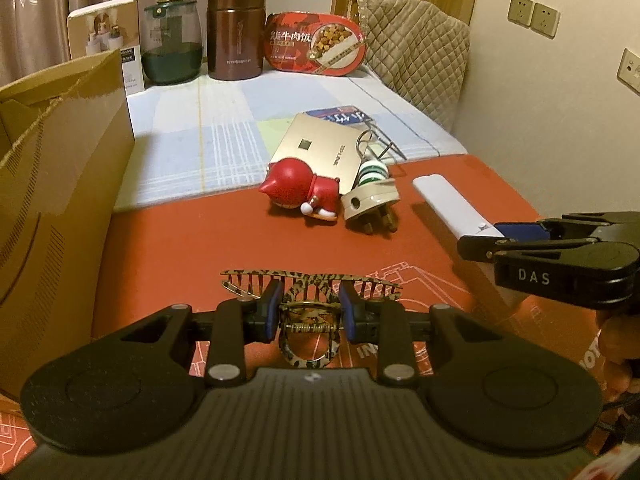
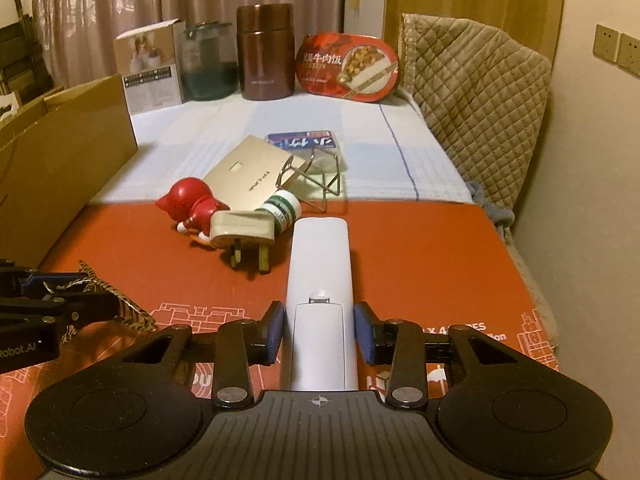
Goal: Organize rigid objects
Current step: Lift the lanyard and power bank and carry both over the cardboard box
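A: Leopard-print plastic hair claw (image 1: 310,292) pinched in left tongs (image 1: 310,312), just above the red table mat (image 1: 180,240). White plastic remote (image 2: 320,280) clamped by right tongs (image 2: 319,332), pads look pressed on.

B: Step?

A: Probably carry both to the brown cardboard box (image 1: 60,160); lift level, grip firm. Text: "TP-LINK" on the gold flat router (image 1: 320,148), "DAS" on the tongs.

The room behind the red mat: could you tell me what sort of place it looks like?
Probably a bedroom at home: the mat lies on a bed sheet, with a quilted blanket against the wall and curtains behind.
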### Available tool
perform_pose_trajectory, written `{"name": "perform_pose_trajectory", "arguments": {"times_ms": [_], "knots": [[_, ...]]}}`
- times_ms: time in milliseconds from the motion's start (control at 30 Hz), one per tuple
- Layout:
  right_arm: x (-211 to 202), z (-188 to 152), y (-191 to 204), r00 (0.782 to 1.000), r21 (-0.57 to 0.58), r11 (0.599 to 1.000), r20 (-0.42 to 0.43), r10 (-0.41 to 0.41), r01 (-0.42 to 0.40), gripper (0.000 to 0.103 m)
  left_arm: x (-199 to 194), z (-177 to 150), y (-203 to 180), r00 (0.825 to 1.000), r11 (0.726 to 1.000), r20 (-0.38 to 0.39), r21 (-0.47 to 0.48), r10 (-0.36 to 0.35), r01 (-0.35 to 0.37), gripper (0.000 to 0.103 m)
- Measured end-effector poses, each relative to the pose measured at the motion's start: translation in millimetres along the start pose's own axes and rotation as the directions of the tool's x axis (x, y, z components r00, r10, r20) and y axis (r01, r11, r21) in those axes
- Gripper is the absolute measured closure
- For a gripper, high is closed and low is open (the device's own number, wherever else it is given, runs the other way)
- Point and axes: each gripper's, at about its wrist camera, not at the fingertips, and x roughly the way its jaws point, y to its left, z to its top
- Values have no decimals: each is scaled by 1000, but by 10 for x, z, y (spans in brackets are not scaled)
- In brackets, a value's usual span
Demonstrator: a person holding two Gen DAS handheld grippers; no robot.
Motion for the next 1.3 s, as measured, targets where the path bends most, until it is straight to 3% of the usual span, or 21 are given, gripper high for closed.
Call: {"name": "perform_pose_trajectory", "arguments": {"times_ms": [333,633,900,1100,1300], "knots": [[-472,130,120,998,29,999,45,38,-40,69,-388,224,-9,998,1000,64,5,4,-4,78],[-900,528,558,982,-1,991,138,132,-134,69,-913,478,257,990,998,127,-13,56,-55,78],[-1009,840,1209,955,-63,967,158,253,-245,69,-1418,622,841,977,987,142,-33,161,-158,78],[-924,971,1757,933,-104,938,120,341,-329,69,-1693,578,1394,960,967,121,-58,252,-247,78],[-781,1007,2206,916,-138,913,67,396,-384,69,-1762,511,1900,956,955,76,-105,285,-276,78]]}}
